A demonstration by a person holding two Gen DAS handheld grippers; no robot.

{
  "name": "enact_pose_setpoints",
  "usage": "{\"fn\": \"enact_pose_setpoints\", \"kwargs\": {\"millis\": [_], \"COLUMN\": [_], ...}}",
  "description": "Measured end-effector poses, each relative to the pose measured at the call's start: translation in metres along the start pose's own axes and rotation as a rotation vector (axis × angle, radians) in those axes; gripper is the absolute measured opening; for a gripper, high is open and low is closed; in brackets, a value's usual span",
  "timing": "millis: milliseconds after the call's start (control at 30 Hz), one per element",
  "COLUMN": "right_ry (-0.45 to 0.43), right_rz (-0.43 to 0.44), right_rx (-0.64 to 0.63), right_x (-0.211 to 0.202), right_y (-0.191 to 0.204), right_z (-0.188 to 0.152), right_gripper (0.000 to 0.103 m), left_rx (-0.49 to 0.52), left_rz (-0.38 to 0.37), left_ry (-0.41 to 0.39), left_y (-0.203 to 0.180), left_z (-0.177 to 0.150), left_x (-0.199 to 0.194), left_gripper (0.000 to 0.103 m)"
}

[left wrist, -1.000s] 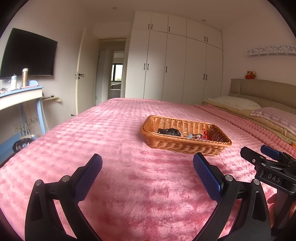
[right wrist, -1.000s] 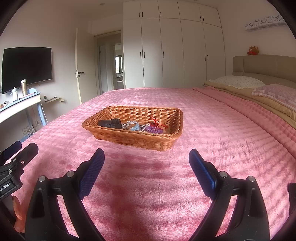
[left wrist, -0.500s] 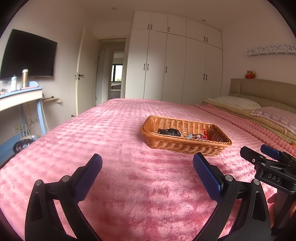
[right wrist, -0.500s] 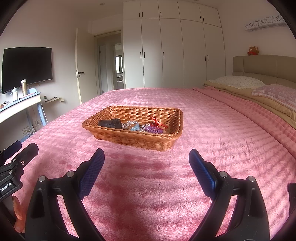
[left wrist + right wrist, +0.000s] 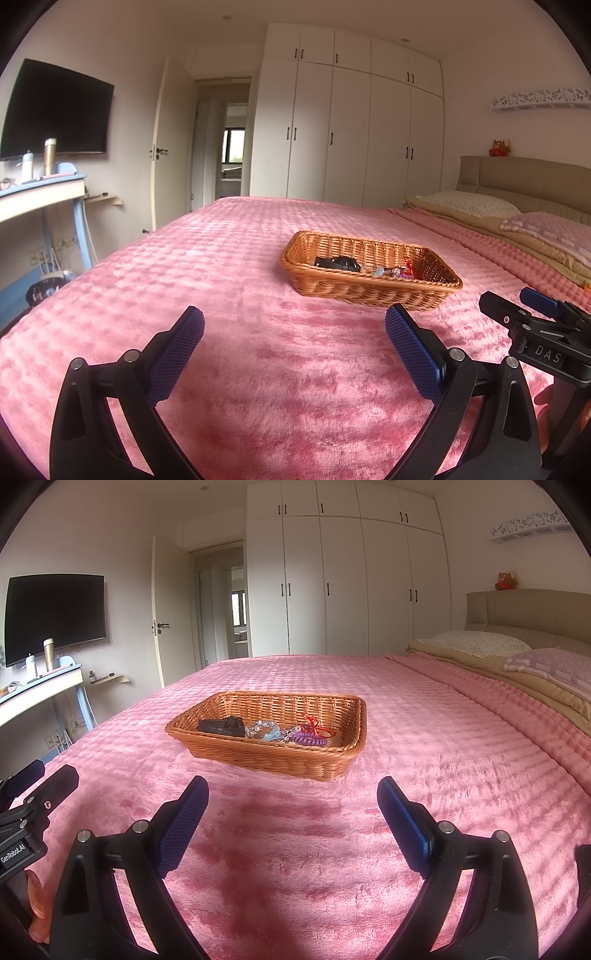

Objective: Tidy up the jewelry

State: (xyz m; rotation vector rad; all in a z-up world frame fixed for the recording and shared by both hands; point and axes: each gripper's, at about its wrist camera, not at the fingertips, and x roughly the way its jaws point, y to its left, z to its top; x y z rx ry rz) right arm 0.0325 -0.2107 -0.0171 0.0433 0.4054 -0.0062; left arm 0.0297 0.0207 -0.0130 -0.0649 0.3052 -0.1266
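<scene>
A wicker basket (image 5: 373,291) (image 5: 273,755) sits on the pink bedspread ahead of both grippers. It holds a black clip (image 5: 221,725) (image 5: 338,263), a clear bead chain (image 5: 258,728), a purple coil band (image 5: 310,738) and a red string piece (image 5: 317,725). My left gripper (image 5: 295,325) is open and empty, low over the bedspread, short of the basket. My right gripper (image 5: 291,794) is open and empty, also short of the basket. Each gripper shows at the edge of the other's view.
The pink bedspread (image 5: 424,738) covers the bed. Pillows (image 5: 476,642) and a headboard lie at the right. A desk (image 5: 40,195) with bottles and a wall TV (image 5: 55,110) stand at the left. White wardrobes (image 5: 347,583) and an open door are behind.
</scene>
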Motion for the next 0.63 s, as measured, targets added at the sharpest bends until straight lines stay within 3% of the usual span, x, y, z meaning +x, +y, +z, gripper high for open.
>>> {"fn": "enact_pose_setpoints", "kwargs": {"millis": [633], "right_ry": [0.0], "right_rz": [0.003], "right_rx": [-0.004], "right_x": [0.0], "right_y": [0.0007], "right_z": [-0.0004], "right_gripper": [0.088], "left_rx": [0.036], "left_rz": [0.007], "left_ry": [-0.012], "left_y": [-0.0032], "left_z": [0.0005], "left_x": [-0.0015], "left_gripper": [0.095]}}
